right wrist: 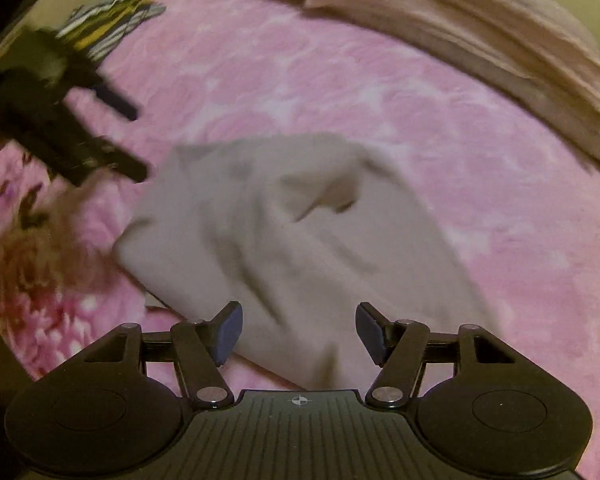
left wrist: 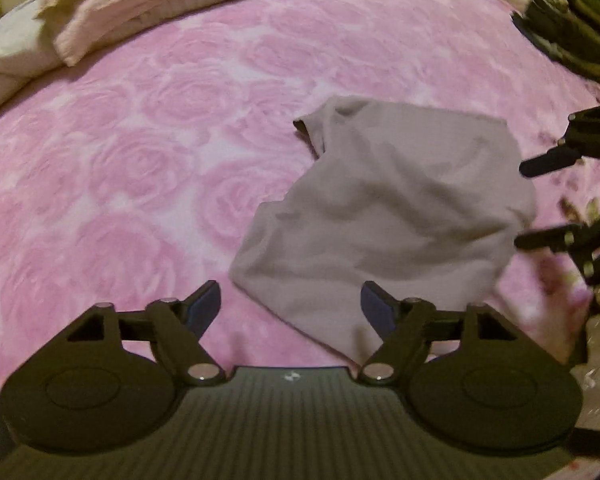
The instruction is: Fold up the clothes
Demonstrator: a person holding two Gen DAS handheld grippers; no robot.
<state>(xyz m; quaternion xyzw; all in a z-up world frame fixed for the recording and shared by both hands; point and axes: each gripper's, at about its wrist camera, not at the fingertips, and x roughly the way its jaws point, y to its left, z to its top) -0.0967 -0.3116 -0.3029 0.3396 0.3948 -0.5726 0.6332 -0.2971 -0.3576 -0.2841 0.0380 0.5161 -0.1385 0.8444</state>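
Grey garment lies loose on the pink bed, both tongs open above it

A crumpled grey garment (left wrist: 384, 216) lies on a bed spread with a pink rose-patterned blanket (left wrist: 140, 152). It lies rumpled with soft creases, one corner turned up at its far end.

The left tongs (left wrist: 290, 308) hang over the near edge of the garment with jaws spread wide and nothing between the blue pads (left wrist: 204, 308); the right-hand pad shows in front of the cloth, but whether it touches cannot be told. The right tongs (right wrist: 299, 330) are likewise wide apart above the garment's near end, gripping nothing. In each wrist view the other tongs show blurred at the side of the cloth, jaws apart.

Along the far edge of the bed lies a folded pale pink quilt (right wrist: 480, 32) with cream bedding (left wrist: 8, 52) beside it. A blurred pile of dark and green clothes (left wrist: 572, 12) sits at the far corner of the blanket, well apart from the grey garment
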